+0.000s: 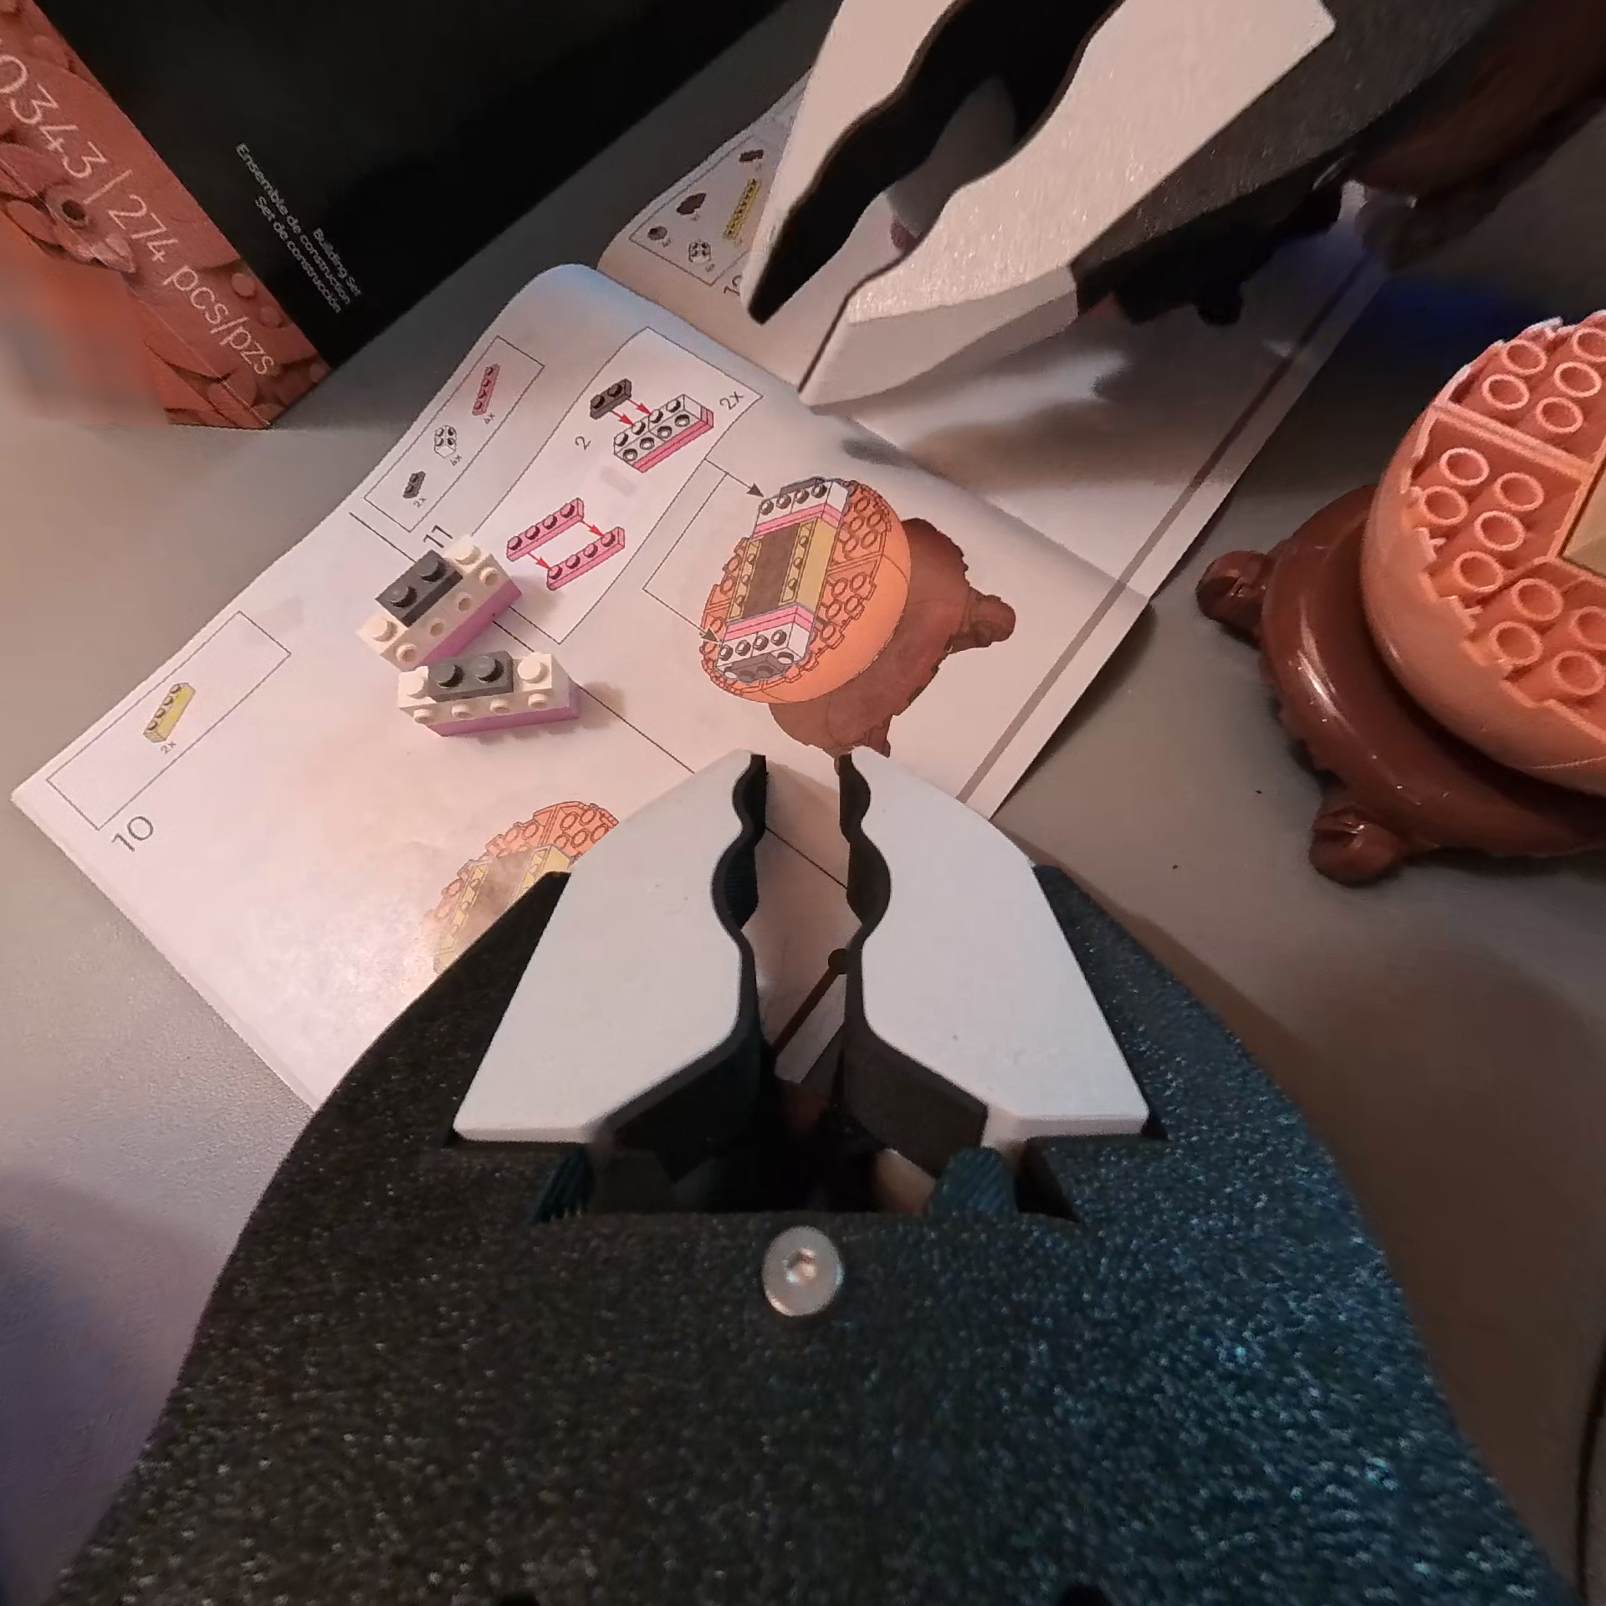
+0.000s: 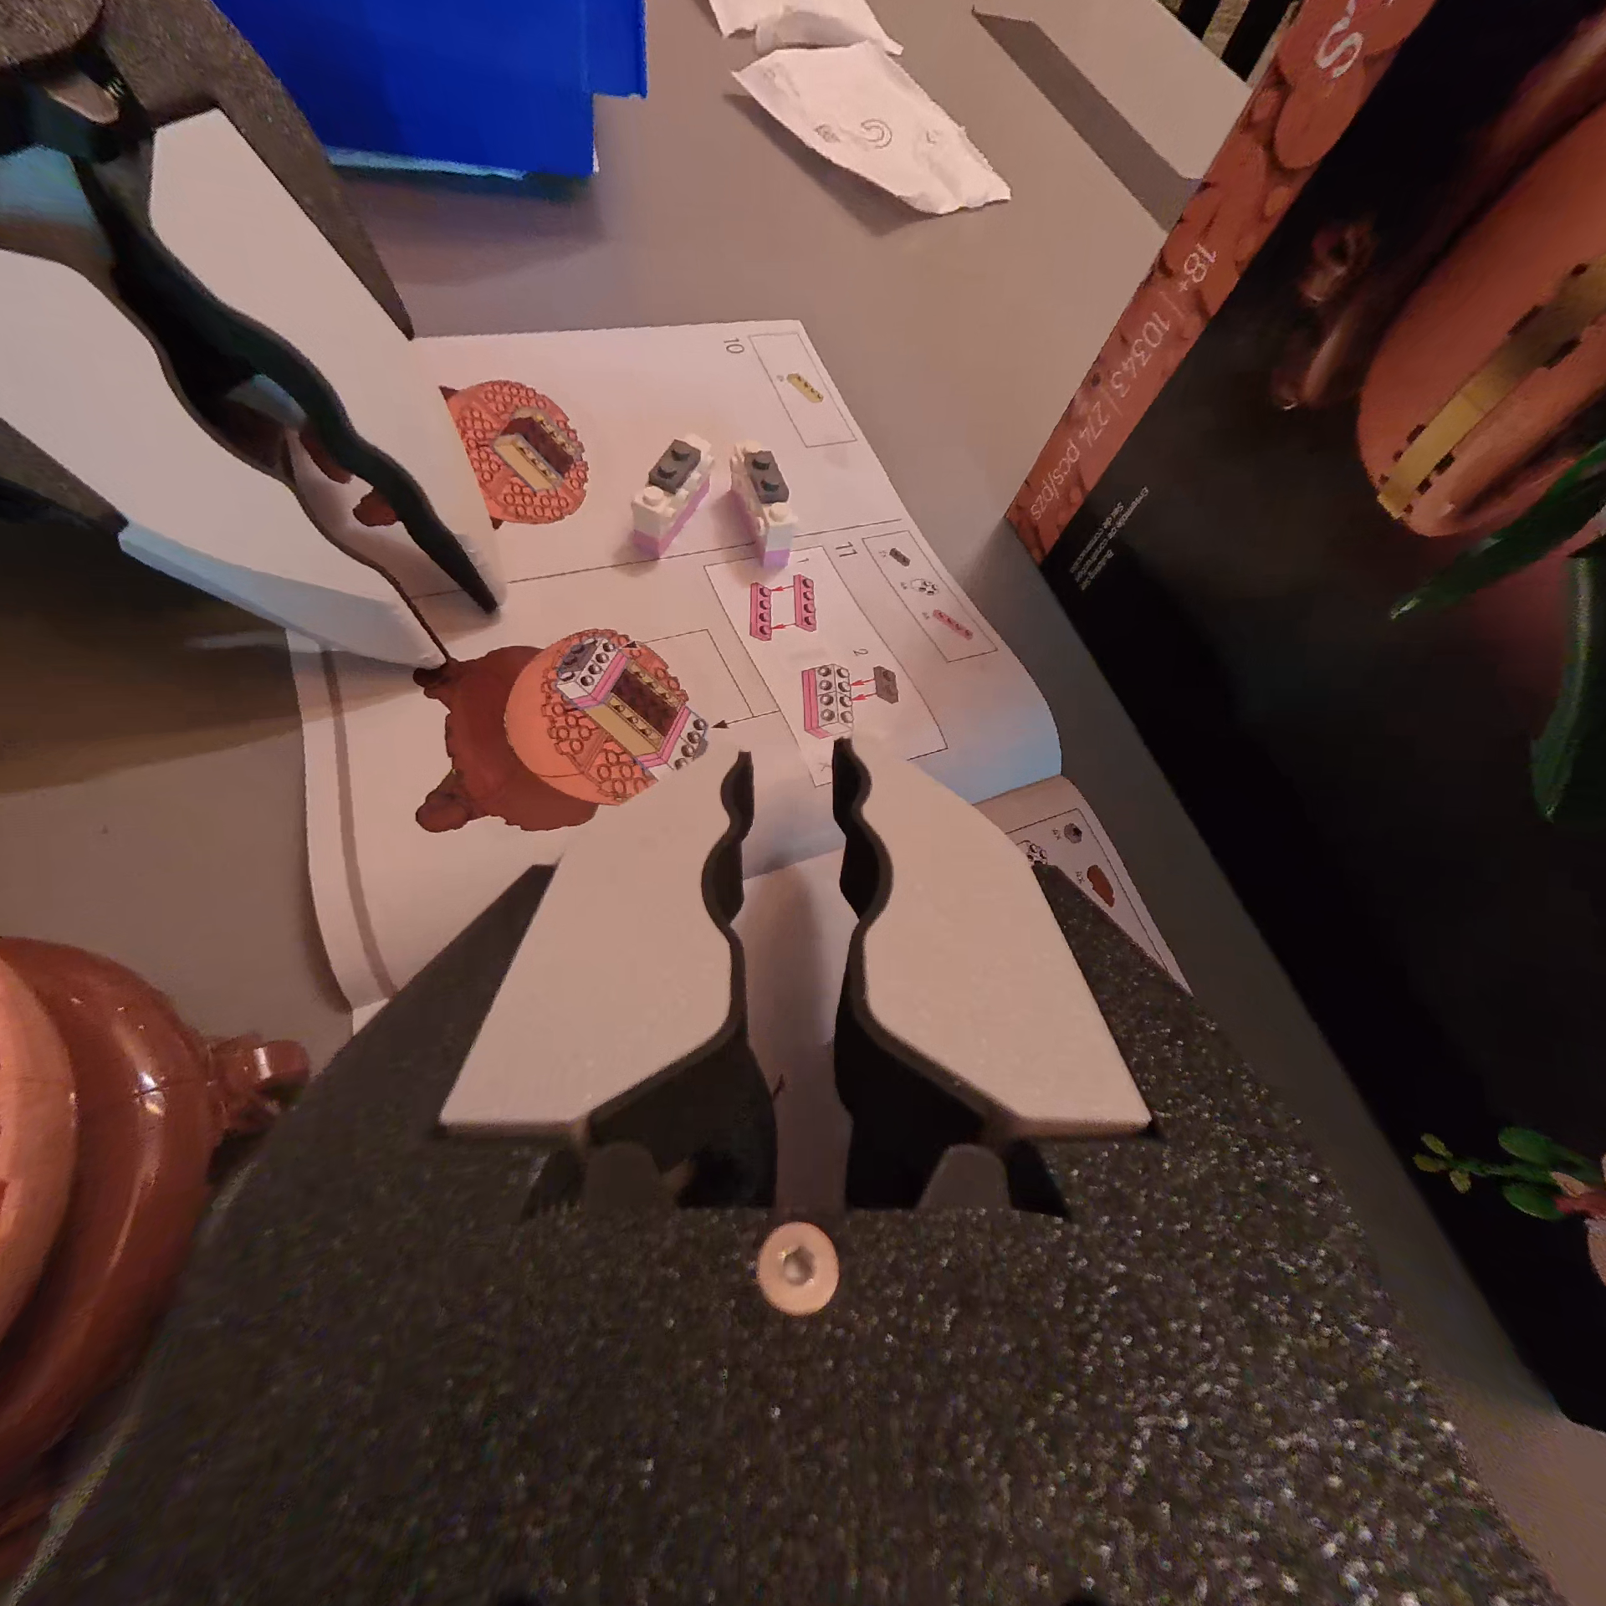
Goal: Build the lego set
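Two small white, pink and grey brick assemblies [image 1: 443, 600] [image 1: 487, 691] lie on the open instruction booklet [image 1: 287, 834]. My left gripper [image 1: 801, 769] is open and empty, hovering over the booklet to the right of them. My right gripper [image 2: 791, 756] is open and empty over the booklet [image 2: 912, 487], with the assemblies [image 2: 673, 495] [image 2: 765, 500] just ahead of it. Each gripper shows in the other's view, the right one [image 1: 786, 352] and the left one [image 2: 456, 630]. The salmon round model on its brown stand [image 1: 1477, 565] sits beside the booklet.
The set's dark box [image 1: 174, 217] [image 2: 1304, 521] stands beside the booklet. The round model shows at the lower left in the right wrist view [image 2: 87, 1130]. A blue object [image 2: 434, 78] and torn white paper bags [image 2: 869, 122] lie farther off on the grey table [image 2: 782, 261]. The grippers' ends are close to 9 cm from one another.
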Available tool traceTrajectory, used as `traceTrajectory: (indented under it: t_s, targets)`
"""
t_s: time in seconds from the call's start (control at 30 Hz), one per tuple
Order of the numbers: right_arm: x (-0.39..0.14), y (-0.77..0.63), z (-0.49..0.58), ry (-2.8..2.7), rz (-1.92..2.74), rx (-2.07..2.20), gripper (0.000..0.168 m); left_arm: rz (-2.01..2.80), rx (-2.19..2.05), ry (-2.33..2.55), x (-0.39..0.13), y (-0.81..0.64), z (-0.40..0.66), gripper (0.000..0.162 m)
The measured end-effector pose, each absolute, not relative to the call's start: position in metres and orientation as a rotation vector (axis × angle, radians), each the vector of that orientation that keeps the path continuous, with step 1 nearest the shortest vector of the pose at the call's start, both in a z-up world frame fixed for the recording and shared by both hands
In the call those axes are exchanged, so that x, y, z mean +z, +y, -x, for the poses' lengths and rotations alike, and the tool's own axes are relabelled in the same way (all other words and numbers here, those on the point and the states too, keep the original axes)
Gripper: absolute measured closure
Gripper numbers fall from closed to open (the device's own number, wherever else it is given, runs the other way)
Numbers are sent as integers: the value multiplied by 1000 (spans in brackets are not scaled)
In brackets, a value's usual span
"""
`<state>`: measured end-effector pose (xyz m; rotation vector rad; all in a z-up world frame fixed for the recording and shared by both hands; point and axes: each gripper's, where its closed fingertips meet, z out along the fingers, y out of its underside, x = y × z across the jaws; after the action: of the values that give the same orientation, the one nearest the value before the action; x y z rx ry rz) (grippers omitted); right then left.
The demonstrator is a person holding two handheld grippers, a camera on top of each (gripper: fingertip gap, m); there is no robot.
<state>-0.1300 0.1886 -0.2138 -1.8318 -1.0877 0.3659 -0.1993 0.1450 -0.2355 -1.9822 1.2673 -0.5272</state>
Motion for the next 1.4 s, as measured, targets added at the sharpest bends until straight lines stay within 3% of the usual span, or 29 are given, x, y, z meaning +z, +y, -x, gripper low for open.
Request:
traceTrajectory:
  t_s: [0.47,0.73,1.0,1.13,1.27,1.4]
  targets:
    - [-194,218,146,-1128,1808,447,151,1971,-511,1273,-235,145,199,147]
    - [-210,227,177,-1169,1880,630,149,1981,-528,1269,-235,146,199,147]
    - [-225,235,201,-1346,1893,554,147,1984,-532,1267,-235,146,199,147]
    - [-223,240,198,-1349,1889,497,157,1981,-526,1267,-235,147,199,147]
    - [-186,230,175,-1016,1939,801,157,1979,-517,1259,-235,148,199,144]
    - [-110,194,148,-446,1672,1597,158,1863,-649,1157,-208,149,190,135]
